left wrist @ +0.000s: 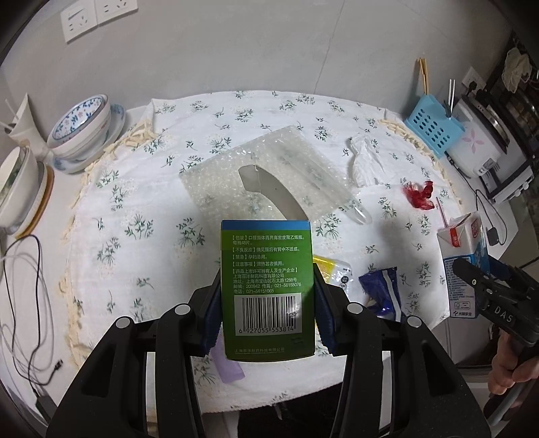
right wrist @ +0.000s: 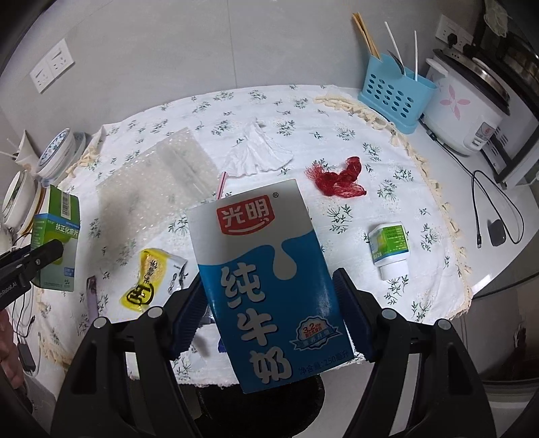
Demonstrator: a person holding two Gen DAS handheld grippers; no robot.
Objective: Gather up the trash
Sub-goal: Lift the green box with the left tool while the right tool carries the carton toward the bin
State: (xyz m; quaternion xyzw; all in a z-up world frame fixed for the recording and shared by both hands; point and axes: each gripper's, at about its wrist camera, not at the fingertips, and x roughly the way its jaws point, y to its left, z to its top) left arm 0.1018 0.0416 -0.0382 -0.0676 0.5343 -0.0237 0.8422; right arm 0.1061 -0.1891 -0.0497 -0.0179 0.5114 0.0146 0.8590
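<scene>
Ahead of my claws I see a grey wall point(left wrist: 235, 43) with white sockets point(left wrist: 91, 18) up to the left. Below them, a round table point(right wrist: 498, 266) wears a white floral cloth point(left wrist: 141, 188). Off right stand a blue cutlery caddy point(right wrist: 394, 91) and a rice cooker point(right wrist: 468, 111); stacked bowls point(left wrist: 84, 124) sit left.

Bowls point(left wrist: 82, 124), cutlery caddy point(right wrist: 395, 92), rice cooker point(right wrist: 468, 111).

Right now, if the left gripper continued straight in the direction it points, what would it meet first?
Probably the bubble-wrap sheet on the tablecloth. The left gripper already holds the green medicine box, whose far end would arrive first. Depth is unclear, so this is a guess.
</scene>
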